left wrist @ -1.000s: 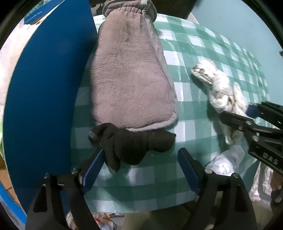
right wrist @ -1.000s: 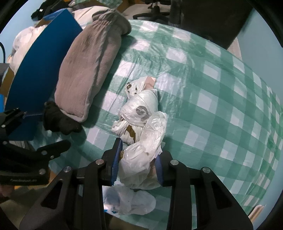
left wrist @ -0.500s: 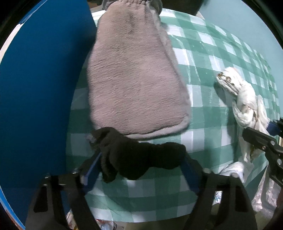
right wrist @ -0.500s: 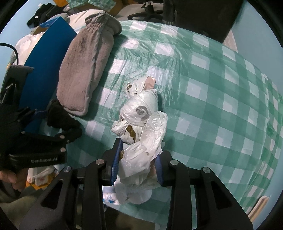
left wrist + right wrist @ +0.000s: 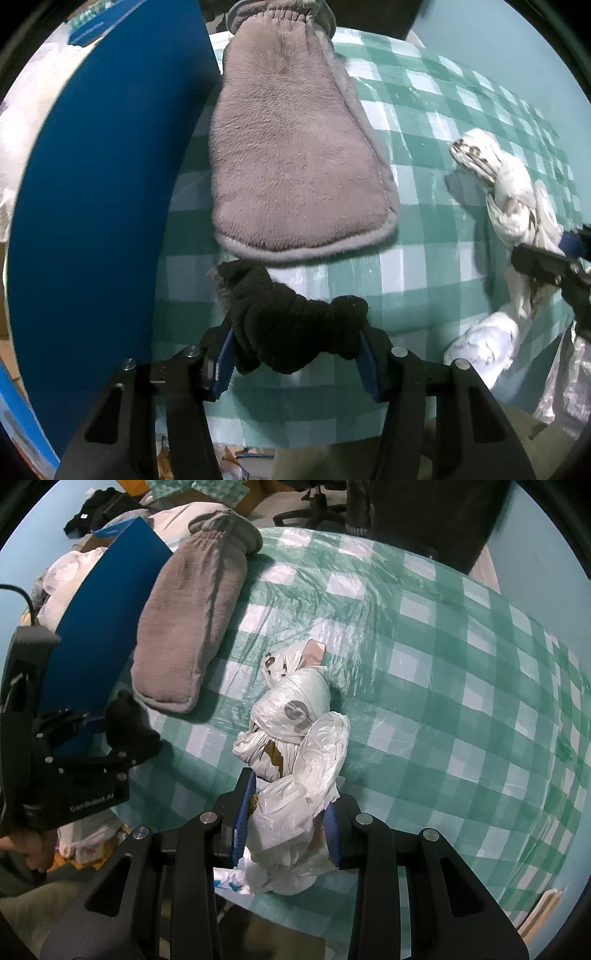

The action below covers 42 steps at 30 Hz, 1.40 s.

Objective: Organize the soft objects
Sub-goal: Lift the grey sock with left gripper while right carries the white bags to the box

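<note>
The left gripper (image 5: 295,354) has its jaws closed on a black sock (image 5: 291,325), which sits crosswise between the blue pads (image 5: 223,363). The sock's bulk bulges forward of the jaws, one end sticking up to the left and the other reaching the right pad. It lies at the near edge of the table (image 5: 424,266), which is covered in a green-and-white checked cloth. Just beyond the sock, apart from it by a narrow strip of cloth, lies a grey fleece pouch (image 5: 295,162) stretched away from the camera, with its gathered cuff at the far end. A blue board (image 5: 103,206) stands along the pouch's left side.

The right gripper (image 5: 288,830) pinches a white bag bundle (image 5: 295,746). The crumpled near end of the bundle fills the gap between the jaws, pressed on both sides by the blue pads (image 5: 242,819), and some of it spills below them over the table edge. The rest of the bundle, knotted and twisted, lies on the table (image 5: 461,701) ahead of the jaws, pointing away and slightly left. In the right view the left gripper (image 5: 122,738) shows at the left with the sock (image 5: 123,720) in its jaws, near the pouch's (image 5: 192,627) closed end and well apart from the bundle.
</note>
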Motion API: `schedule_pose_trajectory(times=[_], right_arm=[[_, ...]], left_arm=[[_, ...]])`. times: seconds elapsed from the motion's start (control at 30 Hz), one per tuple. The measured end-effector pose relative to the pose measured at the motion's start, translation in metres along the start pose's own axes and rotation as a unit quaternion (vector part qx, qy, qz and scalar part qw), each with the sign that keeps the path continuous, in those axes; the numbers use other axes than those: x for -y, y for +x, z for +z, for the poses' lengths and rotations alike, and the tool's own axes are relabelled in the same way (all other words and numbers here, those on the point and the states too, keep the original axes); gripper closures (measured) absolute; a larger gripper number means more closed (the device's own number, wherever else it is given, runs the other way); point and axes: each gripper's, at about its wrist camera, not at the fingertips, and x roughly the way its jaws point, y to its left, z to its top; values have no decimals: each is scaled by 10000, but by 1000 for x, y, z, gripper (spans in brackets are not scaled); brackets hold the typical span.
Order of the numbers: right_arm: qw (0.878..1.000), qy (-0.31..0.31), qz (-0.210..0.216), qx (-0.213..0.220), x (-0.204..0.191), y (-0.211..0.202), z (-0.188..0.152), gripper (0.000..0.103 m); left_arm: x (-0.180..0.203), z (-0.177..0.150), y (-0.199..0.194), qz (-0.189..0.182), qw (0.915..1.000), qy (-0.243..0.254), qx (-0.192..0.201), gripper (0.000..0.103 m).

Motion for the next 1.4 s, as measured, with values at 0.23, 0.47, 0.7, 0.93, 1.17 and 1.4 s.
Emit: schedule_pose_trajectory(times=[0.23,0.47,0.7,0.93,1.17,1.4], right_arm=[[9999,-89,78,88,0,-19,-2,70],[9996,-239,60,124,-8,-40,-3,70],[9990,-364,80,244,-17,-64,2,70],[9978,-531,91,382,-33,-84,12,70],[9957,-733,172,543,-53,-103,28,70],[9930,-967,247,626,-79,-110,45,70]], left_arm=[[-4,-18,-20,16,9998,-33,215,47],[1,-28,-51,33,9988,-44,479,47],[4,-25,-80,-108,9974,-17,707,47],[-17,0,-116,-60,9953,-3,971,47],[-33,6,-147,-8,9927,-125,1196,47],[-54,7,-158,146,9899,-352,1363,47]])
